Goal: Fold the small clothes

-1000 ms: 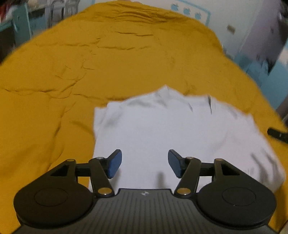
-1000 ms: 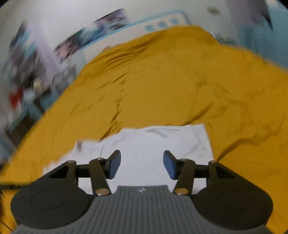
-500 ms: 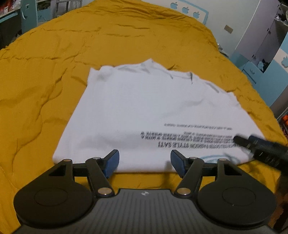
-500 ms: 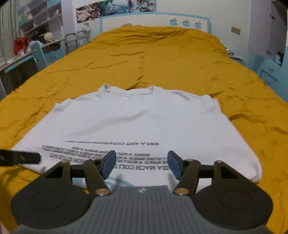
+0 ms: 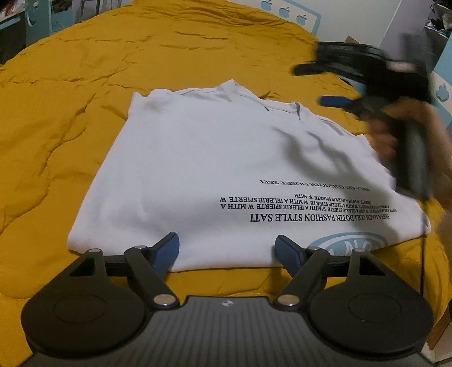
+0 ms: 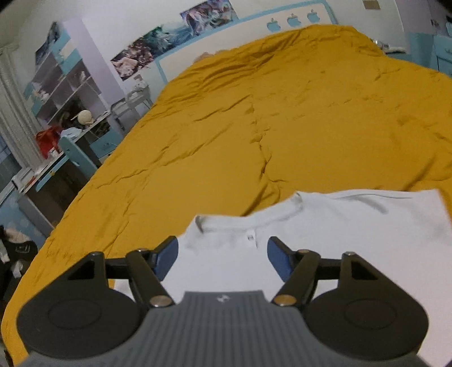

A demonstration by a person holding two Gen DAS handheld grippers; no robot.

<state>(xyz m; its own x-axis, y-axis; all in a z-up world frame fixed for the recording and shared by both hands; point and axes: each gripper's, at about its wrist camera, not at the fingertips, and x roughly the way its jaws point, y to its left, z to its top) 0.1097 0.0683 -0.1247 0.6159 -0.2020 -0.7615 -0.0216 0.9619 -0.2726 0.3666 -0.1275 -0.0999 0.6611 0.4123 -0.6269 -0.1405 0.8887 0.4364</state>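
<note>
A white T-shirt point(image 5: 214, 169) with dark printed lettering lies flat on the mustard-yellow bed cover point(image 5: 70, 93), collar at the far side. My left gripper point(image 5: 227, 251) is open and empty, just above the shirt's near hem. My right gripper point(image 6: 223, 254) is open and empty, hovering over the collar end of the shirt point(image 6: 325, 234). In the left wrist view the right gripper point(image 5: 333, 84) shows blurred, held in a hand above the shirt's right side.
The yellow cover point(image 6: 282, 118) spreads wide beyond the shirt. A desk and shelves with clutter point(image 6: 56, 118) stand along the left of the bed. A white and blue headboard point(image 6: 282, 25) is at the far end.
My right gripper has lifted and swung forward from the hem toward the collar, tilting left. My left gripper has stayed near the hem, easing slightly closer.
</note>
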